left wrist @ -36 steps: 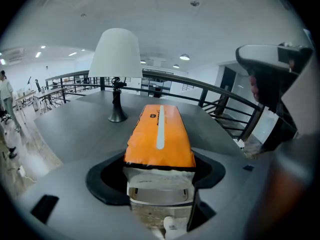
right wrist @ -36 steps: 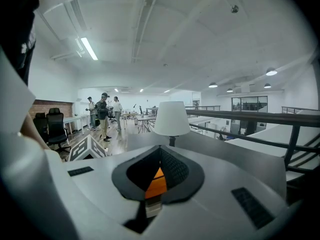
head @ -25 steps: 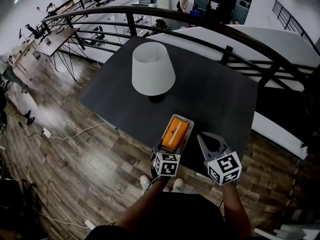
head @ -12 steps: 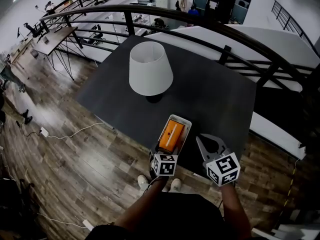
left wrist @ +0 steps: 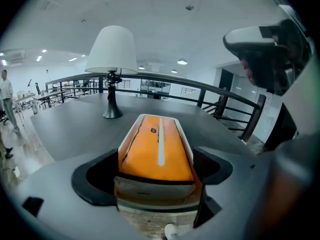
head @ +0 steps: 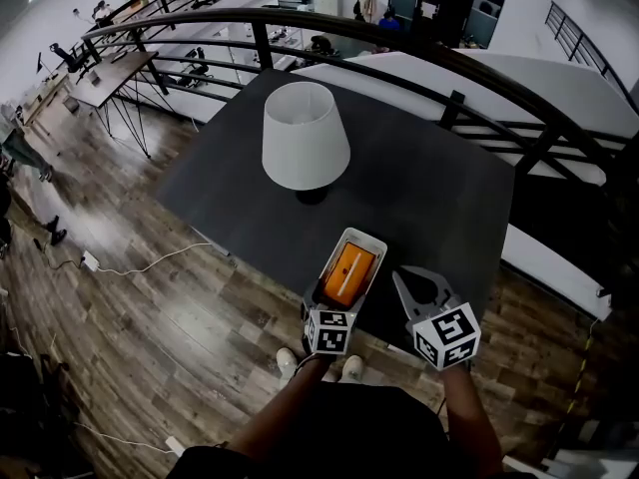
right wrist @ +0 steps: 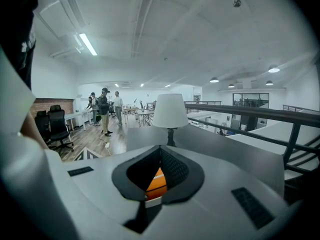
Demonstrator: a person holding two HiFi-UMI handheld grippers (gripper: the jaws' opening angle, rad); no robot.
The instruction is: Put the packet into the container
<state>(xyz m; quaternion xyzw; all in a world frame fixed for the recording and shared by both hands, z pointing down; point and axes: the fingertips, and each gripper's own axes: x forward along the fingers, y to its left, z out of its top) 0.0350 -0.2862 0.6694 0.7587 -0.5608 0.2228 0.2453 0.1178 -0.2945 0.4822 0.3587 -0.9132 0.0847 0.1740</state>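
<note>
An orange packet (head: 346, 272) lies flat inside a white oblong container (head: 351, 235) that rests on the dark table (head: 429, 198) near its front edge. My left gripper (head: 337, 302) straddles the container's near end. In the left gripper view the packet (left wrist: 157, 149) fills the container (left wrist: 155, 190), and the left gripper (left wrist: 156, 156) has one jaw on each side of it. The jaws are opening and no longer press on the walls. Just right of the container, my right gripper (head: 404, 275) is shut on nothing. In its own view the right gripper (right wrist: 160, 149) shows tips that meet, with the packet (right wrist: 156, 180) glimpsed beyond.
A lamp with a white shade (head: 306, 136) stands mid-table beyond the container. A dark curved railing (head: 449, 68) runs behind the table. The table's front edge is right under the grippers, with wooden floor (head: 150, 307) below and to the left. People stand far off at desks (right wrist: 105, 109).
The view swayed slightly. The container, the packet and both grippers keep their places at the table's front edge.
</note>
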